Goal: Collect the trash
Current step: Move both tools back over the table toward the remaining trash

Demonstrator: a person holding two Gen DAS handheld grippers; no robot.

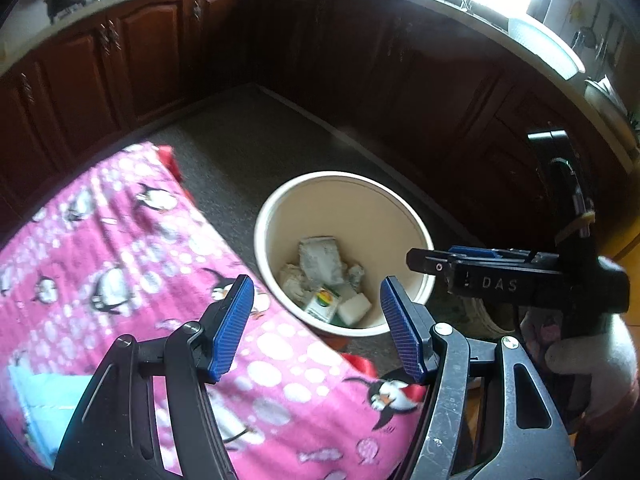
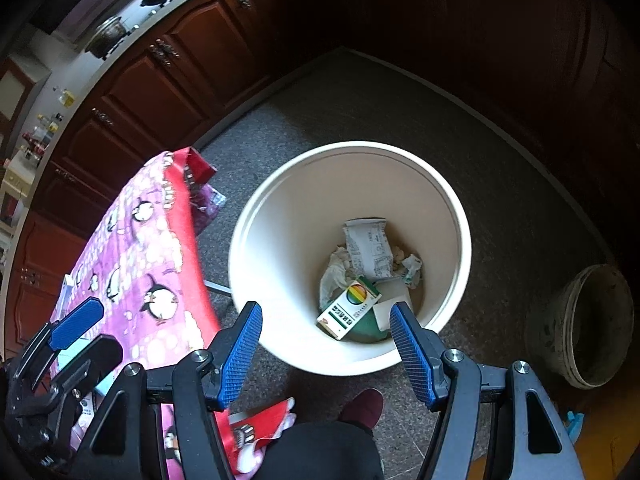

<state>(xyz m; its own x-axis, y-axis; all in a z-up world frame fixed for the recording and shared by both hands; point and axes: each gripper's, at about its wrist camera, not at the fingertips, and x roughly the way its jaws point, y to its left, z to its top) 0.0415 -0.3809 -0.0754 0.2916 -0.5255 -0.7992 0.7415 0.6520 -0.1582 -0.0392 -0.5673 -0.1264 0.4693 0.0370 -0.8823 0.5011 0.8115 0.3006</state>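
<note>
We hold both tools spread and empty above the round cream plastic bin (image 2: pixel 448 208) on the floor; left tool (image 1: pixel 316 320), right tool (image 2: pixel 326 344). Trash, a rainbow-printed white carton (image 2: pixel 347 309) and crumpled paper (image 2: pixel 368 246), lies inside. Drop step looks done; next we need more trash from the pink penguin-cloth desk (image 1: pixel 132 240).

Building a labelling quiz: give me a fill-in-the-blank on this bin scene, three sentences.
1. The crumpled papers and small printed carton lie inside the round cream plastic ____.
2. Both the left gripper and right gripper hold ____ between their blue pads.
3. The pink cloth beside the bin is printed with ____.

Missing: bin; nothing; penguins
</note>
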